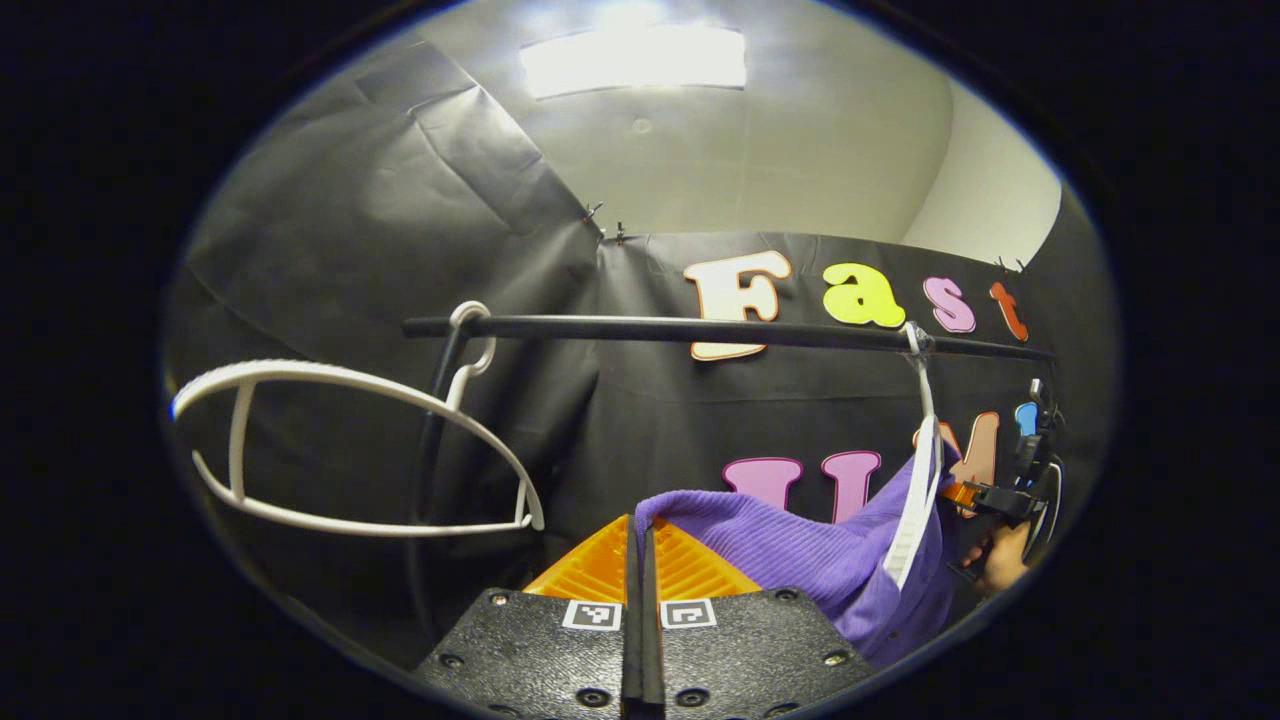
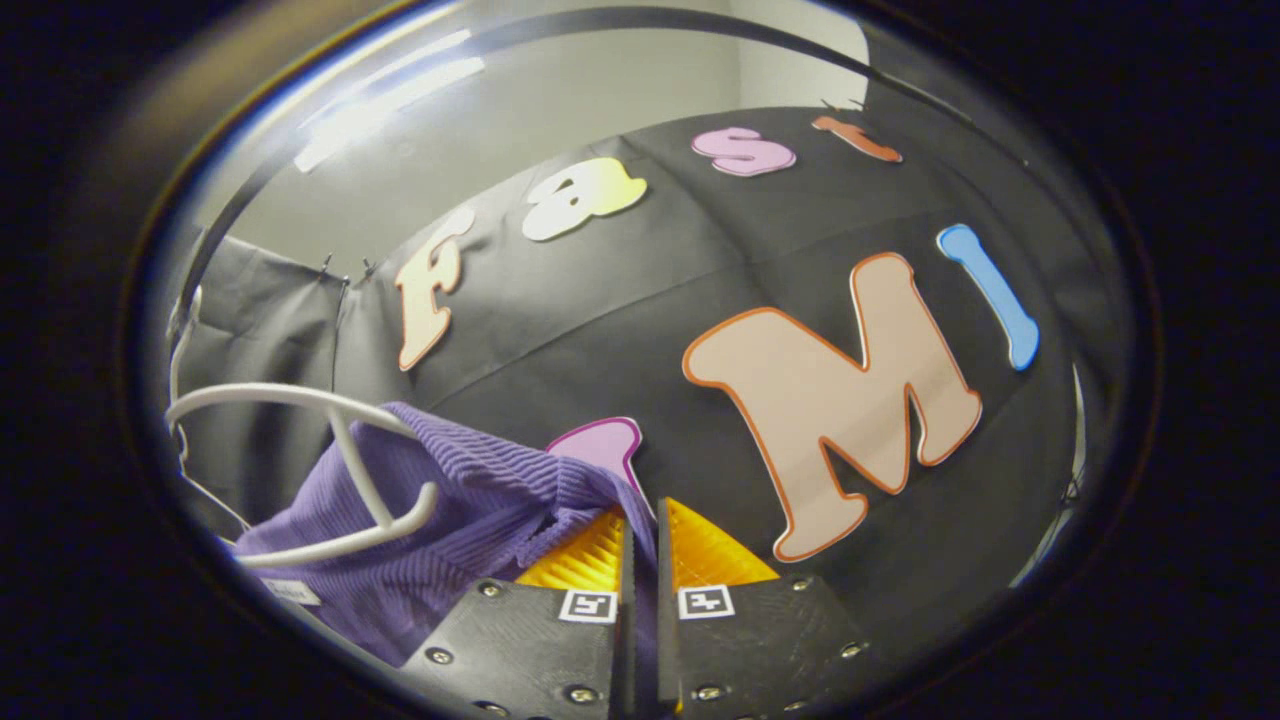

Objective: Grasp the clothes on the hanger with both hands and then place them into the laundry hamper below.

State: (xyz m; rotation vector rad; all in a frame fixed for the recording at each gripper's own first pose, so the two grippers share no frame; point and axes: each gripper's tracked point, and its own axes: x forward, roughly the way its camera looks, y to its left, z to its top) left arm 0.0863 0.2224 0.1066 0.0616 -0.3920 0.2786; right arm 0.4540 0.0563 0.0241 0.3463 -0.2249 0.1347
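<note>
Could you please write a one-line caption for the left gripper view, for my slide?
Left gripper shut on purple garment, beside an empty white hanger on the black rail.

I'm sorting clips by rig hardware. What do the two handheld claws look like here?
Each claw, the left claw and the right claw, has a black, pebble-textured body with round screw heads along its edges. On each body two small square black-and-white markers sit side by side at the base of the ribbed fingers. In the left gripper view, a hand holds the dark right unit farther off.
</note>
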